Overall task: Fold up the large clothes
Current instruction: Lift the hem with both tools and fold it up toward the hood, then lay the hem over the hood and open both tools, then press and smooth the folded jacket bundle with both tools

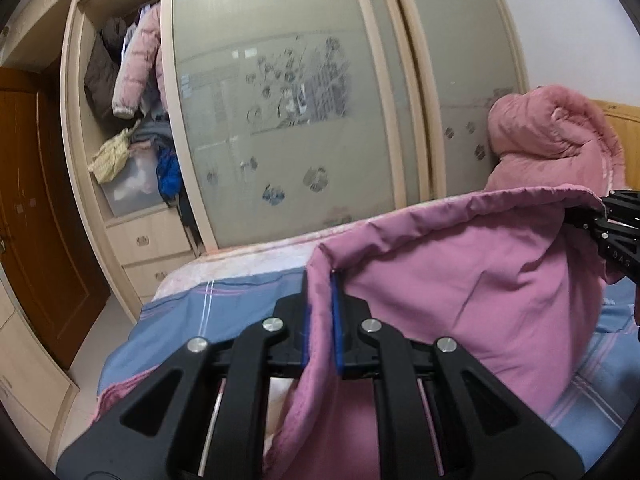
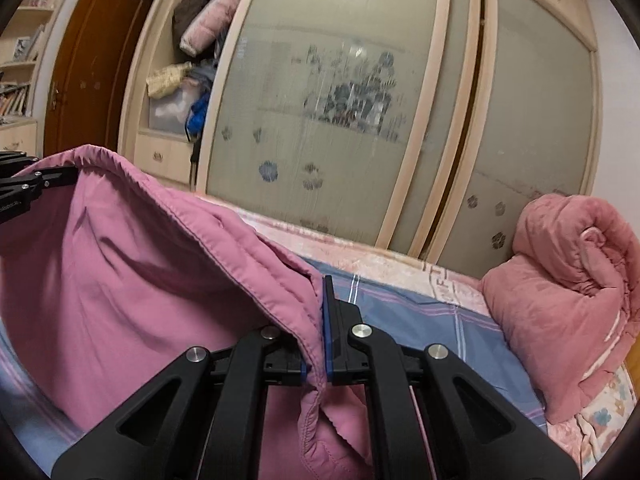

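Note:
A large mauve-pink garment (image 1: 460, 276) hangs lifted above a bed, stretched between both grippers. My left gripper (image 1: 320, 280) is shut on one edge of it, the cloth pinched between its blue pads. My right gripper (image 2: 318, 292) is shut on the other edge of the same garment (image 2: 132, 276). Each gripper shows at the rim of the other's view: the right one at far right (image 1: 612, 220), the left one at far left (image 2: 36, 180). The garment's lower part drapes down out of sight.
The bed has a blue striped sheet (image 1: 192, 320) (image 2: 432, 320). A rolled pink quilt (image 1: 560, 140) (image 2: 568, 312) lies at the headboard end. Behind the bed stands a wardrobe with frosted sliding doors (image 1: 288, 112), its open section stuffed with clothes (image 1: 132, 88). A brown door (image 1: 36, 200) is at left.

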Motion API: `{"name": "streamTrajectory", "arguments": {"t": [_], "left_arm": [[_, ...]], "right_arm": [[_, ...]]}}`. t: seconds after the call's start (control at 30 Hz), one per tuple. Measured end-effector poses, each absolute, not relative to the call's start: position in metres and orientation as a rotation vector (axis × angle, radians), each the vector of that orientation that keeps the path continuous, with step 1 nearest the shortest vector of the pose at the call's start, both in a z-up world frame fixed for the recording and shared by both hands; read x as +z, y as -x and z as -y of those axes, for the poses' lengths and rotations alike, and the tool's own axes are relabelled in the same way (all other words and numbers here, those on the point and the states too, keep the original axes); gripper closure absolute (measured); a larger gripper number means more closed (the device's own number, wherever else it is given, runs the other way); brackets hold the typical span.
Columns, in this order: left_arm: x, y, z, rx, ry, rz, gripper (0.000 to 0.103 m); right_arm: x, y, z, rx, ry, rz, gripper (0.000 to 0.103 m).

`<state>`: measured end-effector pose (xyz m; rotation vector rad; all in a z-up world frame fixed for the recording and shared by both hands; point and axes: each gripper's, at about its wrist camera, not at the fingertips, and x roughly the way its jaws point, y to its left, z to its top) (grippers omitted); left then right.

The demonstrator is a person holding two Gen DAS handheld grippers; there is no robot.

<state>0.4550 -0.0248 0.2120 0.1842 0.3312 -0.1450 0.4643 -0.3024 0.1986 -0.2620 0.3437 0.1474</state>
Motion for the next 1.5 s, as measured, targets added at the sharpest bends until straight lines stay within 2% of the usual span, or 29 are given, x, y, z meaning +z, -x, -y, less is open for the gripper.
{"name": "streamTrajectory", "arguments": {"t": [0.33,0.53,0.6,0.63,0.67,0.7,0.73,0.77,0.93,0.97,1.13,1.33,1.5], "left_arm": [[0.134,-0.548,0.027,-0.089,-0.206,-0.447,0.093],[0.089,-0.585,0.036,-0.053,-0.255,-0.436,0.084],[0.076,-0.594,0.037,-0.039,-0.249,-0.434,0.080],[0.072,-0.598,0.037,-0.032,-0.242,-0.433,0.075],[0.066,-0.601,0.037,-0.019,-0.234,-0.431,0.071],[0.061,-0.604,0.037,-0.004,-0.236,-0.430,0.067],[0.058,-0.605,0.039,0.004,-0.241,-0.431,0.059],[0.052,-0.608,0.039,0.021,-0.247,-0.437,0.047],[0.062,-0.604,0.021,0.053,-0.167,-0.387,0.007],[0.071,-0.599,0.009,0.086,-0.135,-0.336,0.003],[0.113,-0.583,-0.041,0.288,-0.076,-0.190,0.002],[0.156,-0.547,-0.060,0.344,-0.010,-0.117,0.002],[0.155,-0.527,-0.010,0.211,-0.117,-0.142,0.002]], "right_arm": [[0.128,-0.563,0.292,0.134,0.195,-0.537,0.097],[0.089,-0.594,0.298,0.143,0.137,-0.590,0.095],[0.080,-0.601,0.300,0.138,0.123,-0.595,0.089],[0.077,-0.603,0.301,0.130,0.121,-0.592,0.077],[0.073,-0.605,0.302,0.114,0.118,-0.589,0.060],[0.068,-0.607,0.304,0.089,0.106,-0.587,0.052],[0.064,-0.609,0.308,0.073,0.086,-0.587,0.037],[0.059,-0.610,0.314,0.054,0.048,-0.586,0.027],[0.056,-0.604,0.332,0.030,-0.022,-0.547,0.015],[0.060,-0.601,0.335,0.013,-0.024,-0.526,0.012],[0.104,-0.579,0.358,-0.125,0.036,-0.330,0.001],[0.160,-0.529,0.393,-0.382,-0.186,-0.071,0.001],[0.171,-0.539,0.365,-0.095,-0.194,-0.240,0.001]]}}
